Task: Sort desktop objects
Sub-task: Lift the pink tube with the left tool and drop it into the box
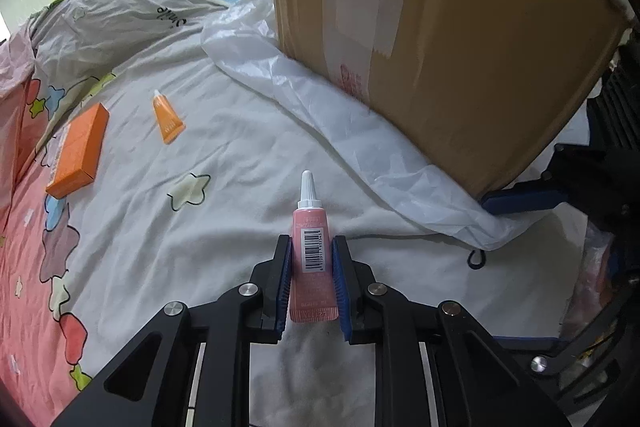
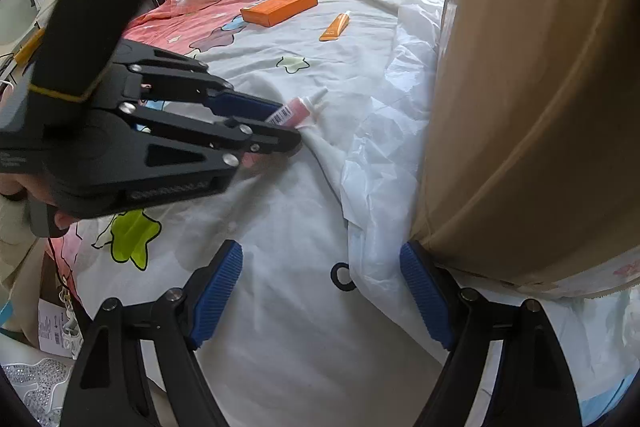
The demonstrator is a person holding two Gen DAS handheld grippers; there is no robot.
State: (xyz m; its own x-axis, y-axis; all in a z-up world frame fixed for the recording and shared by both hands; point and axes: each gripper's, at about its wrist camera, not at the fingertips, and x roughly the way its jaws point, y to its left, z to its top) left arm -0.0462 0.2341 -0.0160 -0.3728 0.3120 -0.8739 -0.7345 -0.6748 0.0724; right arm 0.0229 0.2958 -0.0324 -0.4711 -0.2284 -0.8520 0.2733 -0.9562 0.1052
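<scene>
Gripping one pink tube (image 1: 313, 251), barcode up, over the sheet in my left gripper (image 1: 312, 259) | right gripper (image 2: 320, 291) gaping, empty | one orange tube (image 1: 168, 121), one orange box (image 1: 78, 151) lying apart | cardboard carton (image 1: 440, 27) | bedsheet (image 1: 168, 15) reading "Smile"

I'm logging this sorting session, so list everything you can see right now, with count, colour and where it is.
pink tube: one, pink with white cap and barcode label, clamped between the left gripper's blue pads, low over the bedsheet
orange tube: one, orange with white cap, lying on the sheet beyond the pink tube
orange box: one, orange, flat on the sheet left of the orange tube
cardboard box: one, brown, taped, standing on the plastic bag
plastic bag: one, translucent white, spread under and beside the cardboard box
bedsheet: one, white and pink with star prints
left gripper: black with blue pads, closed on the pink tube
right gripper: black with blue pads, open, beside the cardboard box's corner
</scene>
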